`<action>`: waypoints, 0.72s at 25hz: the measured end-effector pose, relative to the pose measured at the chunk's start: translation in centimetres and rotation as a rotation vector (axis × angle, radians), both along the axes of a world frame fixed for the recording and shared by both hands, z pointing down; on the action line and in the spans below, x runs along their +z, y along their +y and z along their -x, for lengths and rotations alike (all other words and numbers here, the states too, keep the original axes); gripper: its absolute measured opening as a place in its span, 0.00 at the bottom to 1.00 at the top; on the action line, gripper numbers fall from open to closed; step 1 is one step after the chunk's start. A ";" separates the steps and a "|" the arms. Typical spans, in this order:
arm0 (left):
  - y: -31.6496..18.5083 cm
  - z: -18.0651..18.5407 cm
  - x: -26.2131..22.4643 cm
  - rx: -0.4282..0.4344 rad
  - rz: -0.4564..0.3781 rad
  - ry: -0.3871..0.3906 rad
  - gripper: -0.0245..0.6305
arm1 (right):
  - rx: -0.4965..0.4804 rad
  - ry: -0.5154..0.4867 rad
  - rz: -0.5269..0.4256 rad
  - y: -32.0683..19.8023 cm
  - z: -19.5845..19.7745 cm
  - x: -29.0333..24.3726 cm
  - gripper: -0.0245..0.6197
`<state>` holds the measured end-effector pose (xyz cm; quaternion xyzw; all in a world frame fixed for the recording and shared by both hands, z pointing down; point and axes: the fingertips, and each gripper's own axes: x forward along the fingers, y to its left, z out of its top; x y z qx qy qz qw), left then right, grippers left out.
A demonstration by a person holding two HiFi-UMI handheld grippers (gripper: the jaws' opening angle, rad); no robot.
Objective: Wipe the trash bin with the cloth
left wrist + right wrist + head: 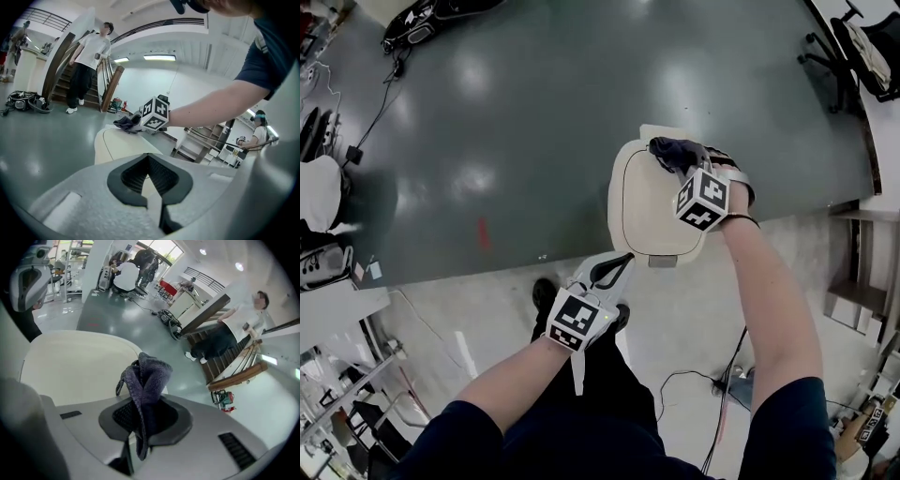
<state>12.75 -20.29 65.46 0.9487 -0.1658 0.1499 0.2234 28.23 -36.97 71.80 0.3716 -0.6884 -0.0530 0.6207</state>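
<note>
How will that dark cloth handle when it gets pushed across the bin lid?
Probably floppy: the cloth folds and droops where the right hand-held gripper pinches it. Likely light, and grippy rather than slippery, given its nubby weave. Pushed across the smooth lid of the trash bin, it may bunch up rather than stay flat.

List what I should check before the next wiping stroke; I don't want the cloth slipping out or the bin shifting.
1. Is the cloth clamped in the right gripper: ok, jaws shut on it.
2. Is the cloth on the lid of the trash bin: ok, it lies at the far edge.
3. Lid free of other things: ok.
4. Is the left gripper out of the stroke's path: ok, shut and empty by the bin's near edge.
5. Is the left gripper bracing the bin: cannot tell, contact unclear.
</note>
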 end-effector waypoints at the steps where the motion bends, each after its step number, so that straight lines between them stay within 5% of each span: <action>1: 0.2 -0.2 0.0 0.005 0.000 -0.001 0.04 | 0.025 -0.007 0.002 0.4 -0.9 0.0 0.13; 9: 2.0 -0.9 -0.7 0.031 -0.006 -0.010 0.04 | 0.098 -0.004 0.014 3.9 -4.0 0.2 0.13; 18: 3.9 0.1 -2.0 0.036 -0.006 -0.008 0.04 | -0.092 0.037 -0.007 3.7 4.8 -0.7 0.13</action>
